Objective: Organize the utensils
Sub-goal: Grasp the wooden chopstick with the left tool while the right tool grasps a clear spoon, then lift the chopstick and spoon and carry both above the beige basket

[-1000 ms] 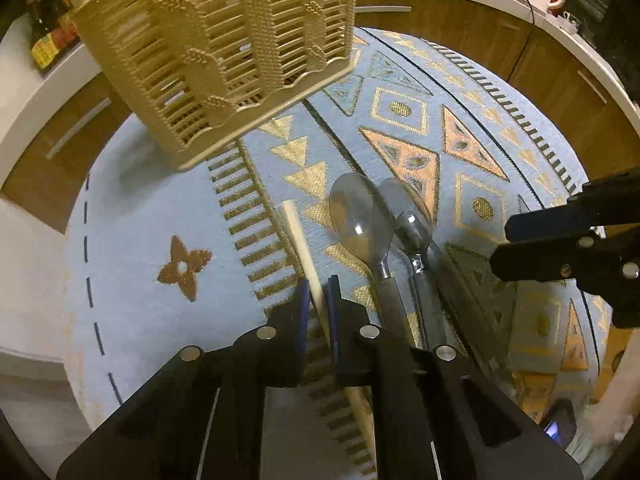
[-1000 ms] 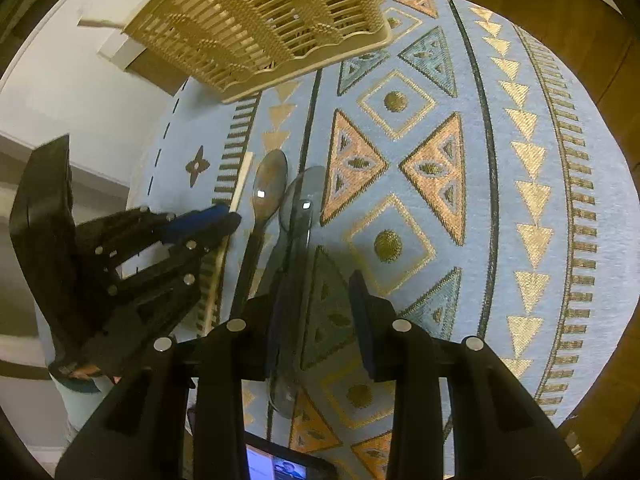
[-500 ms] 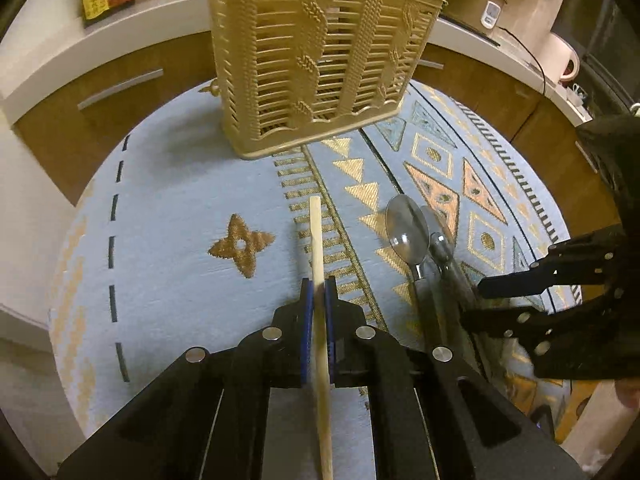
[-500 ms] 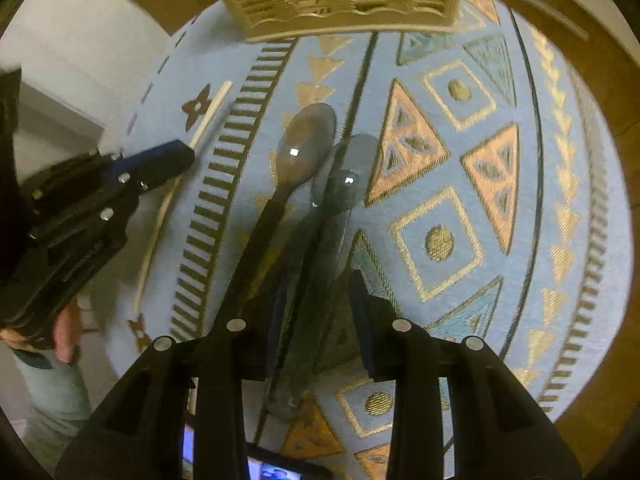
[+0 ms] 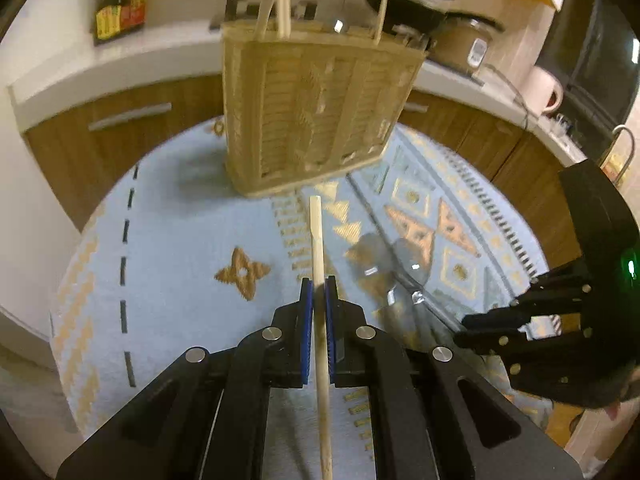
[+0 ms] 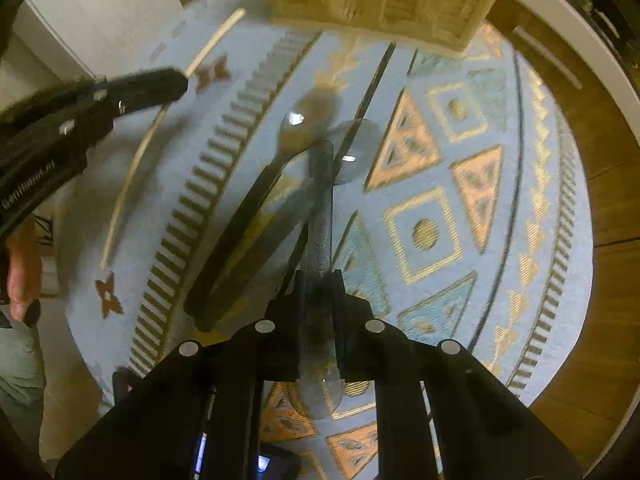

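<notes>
My left gripper (image 5: 319,284) is shut on a pale wooden chopstick (image 5: 316,236), which is held off the cloth with its tip toward the beige slatted utensil holder (image 5: 316,112). Several sticks stand in that holder. Two spoons (image 5: 370,256) lie side by side on the cloth to the right. In the right wrist view my right gripper (image 6: 319,280) points steeply down. Its jaws are closing, and the pads press on the handle of the clear-handled spoon (image 6: 322,208). A dark-handled spoon (image 6: 248,216) lies just left of it. The left gripper (image 6: 176,84) and chopstick (image 6: 132,176) show at upper left.
A round table carries a light-blue patterned cloth (image 6: 480,280). Wooden cabinets and a white counter ring it, with bottles (image 5: 120,12), a rice cooker (image 5: 468,44) and a kettle (image 5: 546,88). A phone (image 6: 272,464) lies at the near edge. A person's hand (image 6: 22,272) is at left.
The left gripper has lifted the chopstick off the cloth and tipped up to face the holder. The right gripper's jaws have closed in on the clear-handled spoon, which has swung away from the other spoon.
</notes>
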`<state>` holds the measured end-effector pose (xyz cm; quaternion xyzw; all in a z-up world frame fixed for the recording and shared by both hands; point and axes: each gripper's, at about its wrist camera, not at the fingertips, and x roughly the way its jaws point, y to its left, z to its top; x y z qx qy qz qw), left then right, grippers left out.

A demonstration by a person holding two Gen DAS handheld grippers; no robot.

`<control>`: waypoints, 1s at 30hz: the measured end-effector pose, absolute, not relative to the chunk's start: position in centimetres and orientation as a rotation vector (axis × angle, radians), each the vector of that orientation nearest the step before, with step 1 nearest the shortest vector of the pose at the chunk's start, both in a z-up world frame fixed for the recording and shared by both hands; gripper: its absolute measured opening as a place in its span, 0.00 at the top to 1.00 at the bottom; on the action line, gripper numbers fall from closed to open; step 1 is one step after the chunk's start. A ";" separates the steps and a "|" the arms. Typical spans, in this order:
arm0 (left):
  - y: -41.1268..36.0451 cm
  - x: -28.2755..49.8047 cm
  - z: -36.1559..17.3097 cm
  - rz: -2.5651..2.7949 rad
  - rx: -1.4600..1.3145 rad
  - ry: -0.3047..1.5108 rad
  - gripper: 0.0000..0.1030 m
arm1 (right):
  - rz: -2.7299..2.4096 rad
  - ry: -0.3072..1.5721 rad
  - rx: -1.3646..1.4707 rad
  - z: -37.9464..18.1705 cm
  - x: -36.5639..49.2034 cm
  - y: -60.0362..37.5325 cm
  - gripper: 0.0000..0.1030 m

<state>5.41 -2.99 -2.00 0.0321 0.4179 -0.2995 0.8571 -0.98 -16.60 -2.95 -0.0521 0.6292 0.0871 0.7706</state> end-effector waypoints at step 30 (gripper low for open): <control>-9.1 11.2 13.1 -0.508 -0.284 0.104 0.96 | 0.191 0.266 0.117 14.5 10.5 -26.2 0.90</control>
